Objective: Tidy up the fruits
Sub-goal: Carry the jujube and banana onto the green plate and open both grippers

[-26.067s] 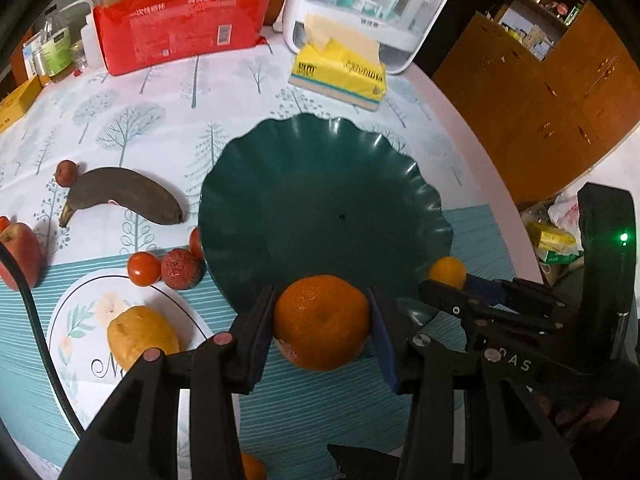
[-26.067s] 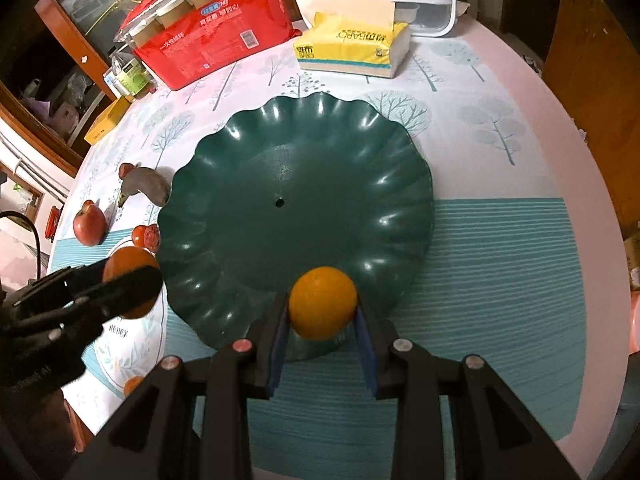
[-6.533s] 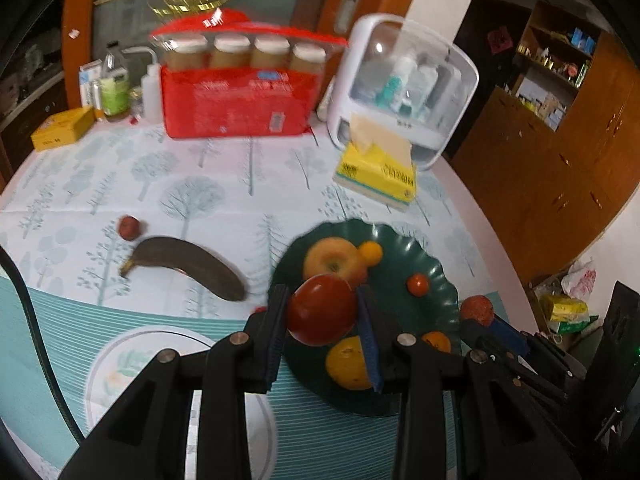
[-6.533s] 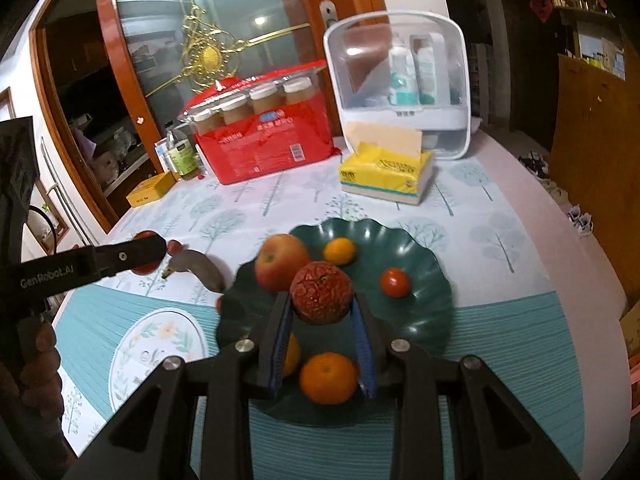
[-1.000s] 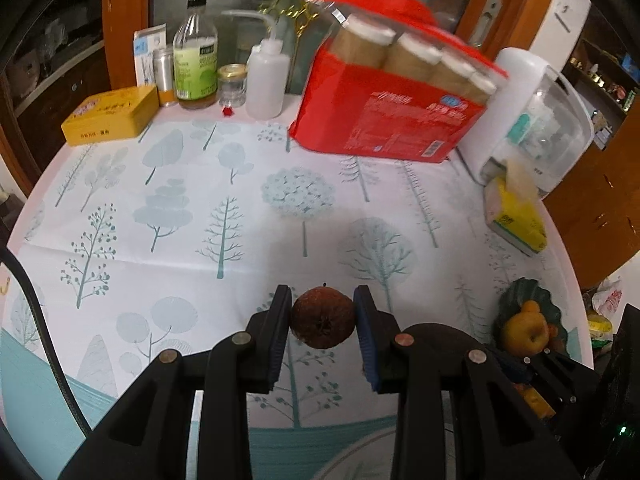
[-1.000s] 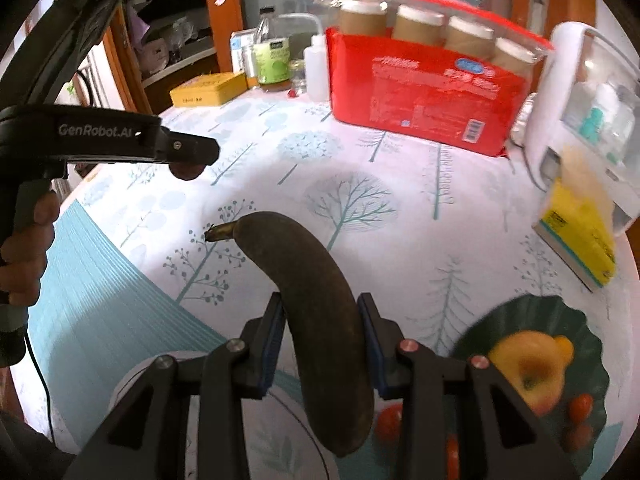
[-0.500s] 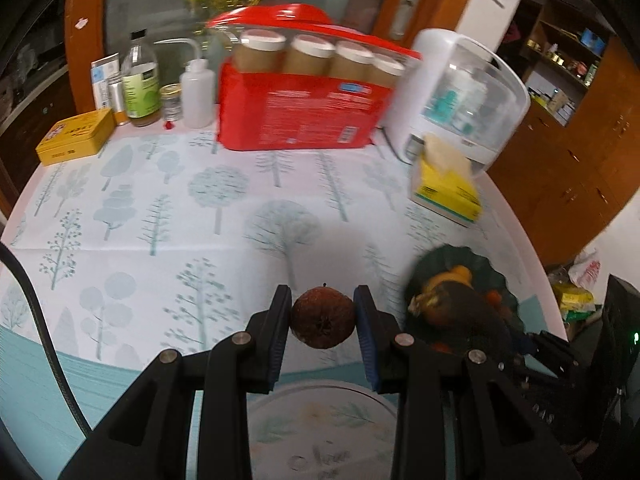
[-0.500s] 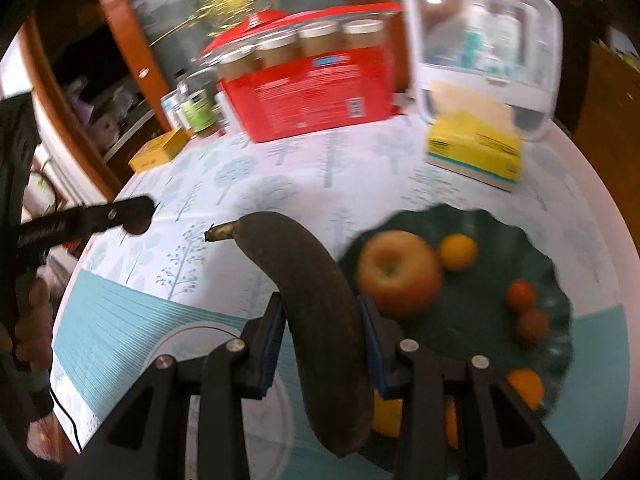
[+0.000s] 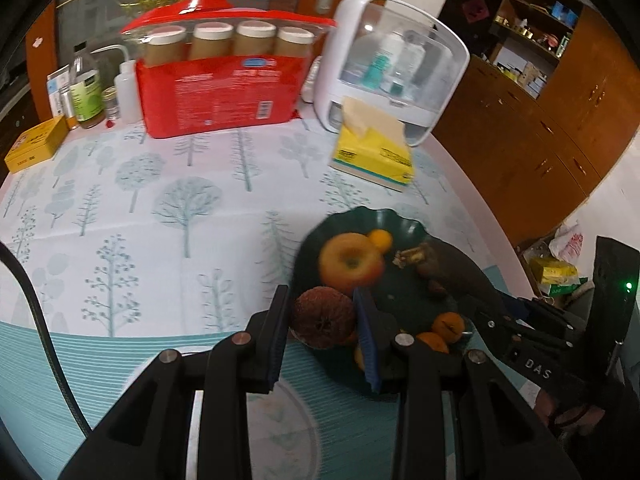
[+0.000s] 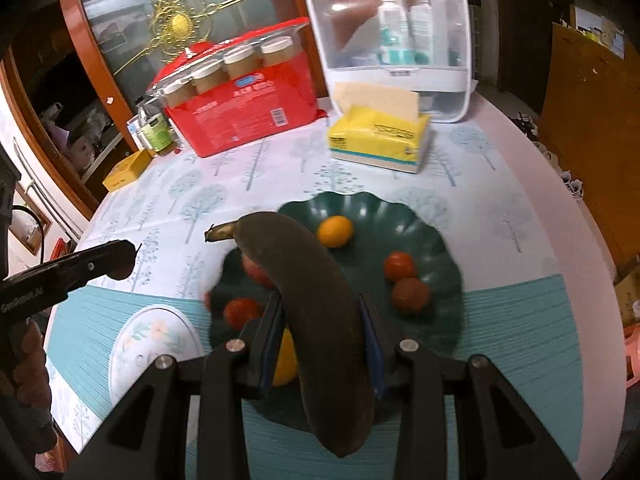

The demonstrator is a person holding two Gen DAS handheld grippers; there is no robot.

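Observation:
My left gripper (image 9: 322,316) is shut on a small brown round fruit (image 9: 324,317), held above the near-left rim of the dark green plate (image 9: 404,220). The plate holds an apple (image 9: 350,261), a small orange (image 9: 380,239) and more oranges. My right gripper (image 10: 320,320) is shut on a blackened banana (image 10: 308,284), held over the same plate (image 10: 424,236), above a small orange (image 10: 335,231), a tomato (image 10: 400,266) and a brown fruit (image 10: 410,294). The banana (image 9: 440,260) and right gripper show at the right of the left wrist view.
A yellow tissue box (image 10: 380,136), a red pack of jars (image 10: 244,96) and a white clear-lidded case (image 10: 400,40) stand at the back. A white round mat (image 10: 156,348) lies left of the plate. Bottles (image 9: 86,92) and a yellow tin (image 9: 36,144) sit far left.
Both grippers have moved toward the plate with their fruits. The brown fruit is now at the plate's rim and the banana hangs over the plate's middle.

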